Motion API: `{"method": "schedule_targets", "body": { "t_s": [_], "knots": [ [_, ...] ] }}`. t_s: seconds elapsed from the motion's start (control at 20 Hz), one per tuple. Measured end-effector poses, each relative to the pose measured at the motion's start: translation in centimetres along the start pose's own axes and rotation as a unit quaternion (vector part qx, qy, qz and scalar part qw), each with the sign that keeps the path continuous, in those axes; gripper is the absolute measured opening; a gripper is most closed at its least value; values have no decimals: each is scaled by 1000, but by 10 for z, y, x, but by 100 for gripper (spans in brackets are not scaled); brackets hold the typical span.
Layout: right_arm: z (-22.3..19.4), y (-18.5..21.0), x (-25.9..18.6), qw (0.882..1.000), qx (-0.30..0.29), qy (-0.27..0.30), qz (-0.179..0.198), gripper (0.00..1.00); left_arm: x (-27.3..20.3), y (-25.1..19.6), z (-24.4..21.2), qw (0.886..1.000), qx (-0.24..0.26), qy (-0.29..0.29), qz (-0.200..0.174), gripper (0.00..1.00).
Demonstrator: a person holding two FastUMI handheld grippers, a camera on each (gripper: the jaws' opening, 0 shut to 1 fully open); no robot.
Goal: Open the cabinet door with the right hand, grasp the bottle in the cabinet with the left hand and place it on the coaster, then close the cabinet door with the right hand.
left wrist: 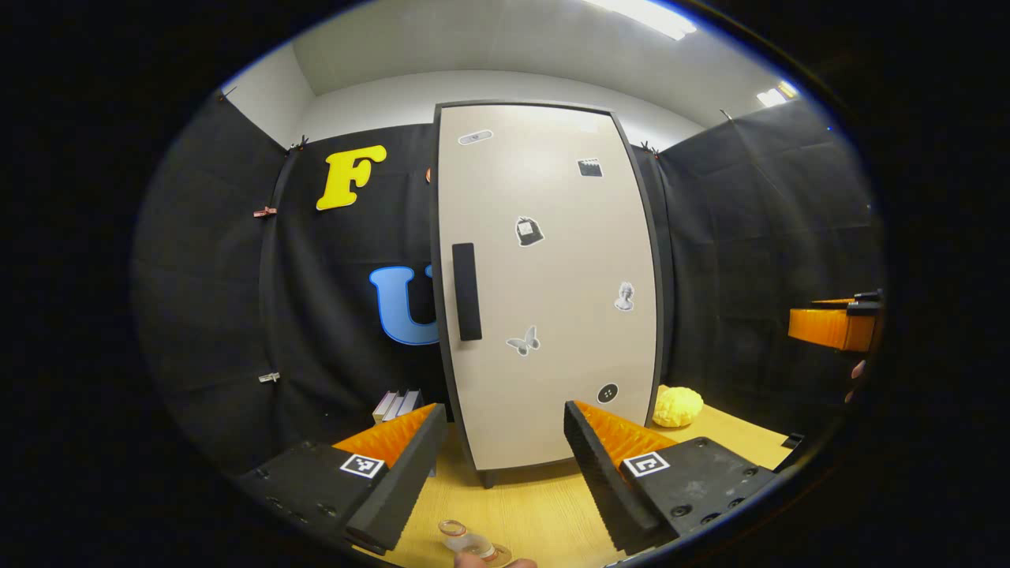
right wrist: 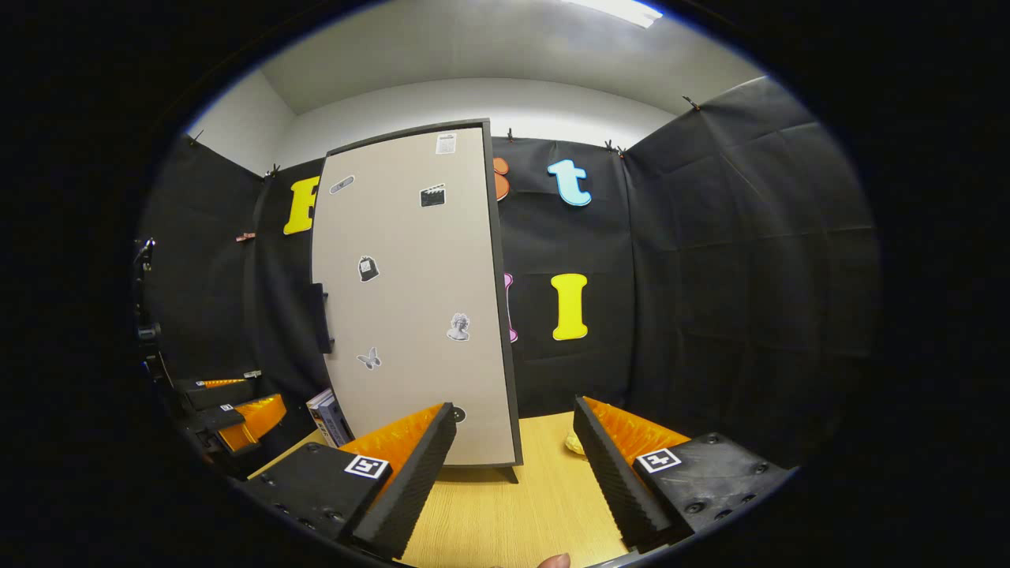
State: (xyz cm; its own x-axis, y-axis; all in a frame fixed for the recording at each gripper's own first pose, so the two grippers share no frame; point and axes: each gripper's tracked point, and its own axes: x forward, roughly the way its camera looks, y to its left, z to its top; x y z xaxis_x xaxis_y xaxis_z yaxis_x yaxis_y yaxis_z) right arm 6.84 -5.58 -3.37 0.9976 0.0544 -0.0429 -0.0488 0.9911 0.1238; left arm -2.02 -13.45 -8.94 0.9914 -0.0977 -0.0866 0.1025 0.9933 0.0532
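Two grippers are hanging in front of the cabinet, and you are gripping nothing with either. Your left gripper (left wrist: 500,442) is facing the cabinet door (left wrist: 544,284) nearly square on, jaws spread wide with only the wooden table (left wrist: 521,505) showing between them. Your right gripper (right wrist: 514,442) is sitting off to the cabinet's right, jaws equally wide and empty.

The door is standing shut — a tall, pale beige panel in a dark frame, dotted with small black-and-white stickers, a butterfly (left wrist: 523,341) among them. Its dark vertical handle (left wrist: 466,292) is running along the left edge in the left gripper view.

The bottle (left wrist: 467,541) is lying at the very bottom of the left gripper view — small, clear and glassy, with a round open mouth tilted toward the camera. It is resting on the table near a fingertip (left wrist: 473,561); the coaster under it I cannot make out for certain.

A yellow sponge-like lump (left wrist: 678,406) is sitting on the table just right of the cabinet's foot, and a few books (left wrist: 398,404) are standing at its left.
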Motion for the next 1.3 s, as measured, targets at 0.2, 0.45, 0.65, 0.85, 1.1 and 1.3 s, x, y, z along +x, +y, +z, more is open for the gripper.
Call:
{"method": "schedule_targets", "body": {
  "t_s": [0.2, 0.45, 0.65, 0.85, 1.1, 1.3],
  "knots": [
    [-7, -4, 6, 1000, 7, 8, 25, 98, 4, -24, -12, 1000, -14, 12, 7, 94],
    [-3, -20, 18, 1000, 1, 0, 29, 98, 10, -25, -5, 1000, -7, 8, 30, 93],
    [2, -28, 37, 999, -25, -6, 37, 98, 20, -22, 6, 999, 3, 2, 50, 93],
    [2, -29, 63, 997, -42, -16, 57, 100, 27, -19, 9, 997, 6, 8, 77, 93],
    [-10, -28, 88, 995, -61, -14, 82, 98, 37, -24, 10, 996, -2, 2, 90, 93],
    [-9, -36, 103, 995, -61, -24, 77, 98, 46, -33, 4, 996, -14, -4, 85, 93]
  ]
}}
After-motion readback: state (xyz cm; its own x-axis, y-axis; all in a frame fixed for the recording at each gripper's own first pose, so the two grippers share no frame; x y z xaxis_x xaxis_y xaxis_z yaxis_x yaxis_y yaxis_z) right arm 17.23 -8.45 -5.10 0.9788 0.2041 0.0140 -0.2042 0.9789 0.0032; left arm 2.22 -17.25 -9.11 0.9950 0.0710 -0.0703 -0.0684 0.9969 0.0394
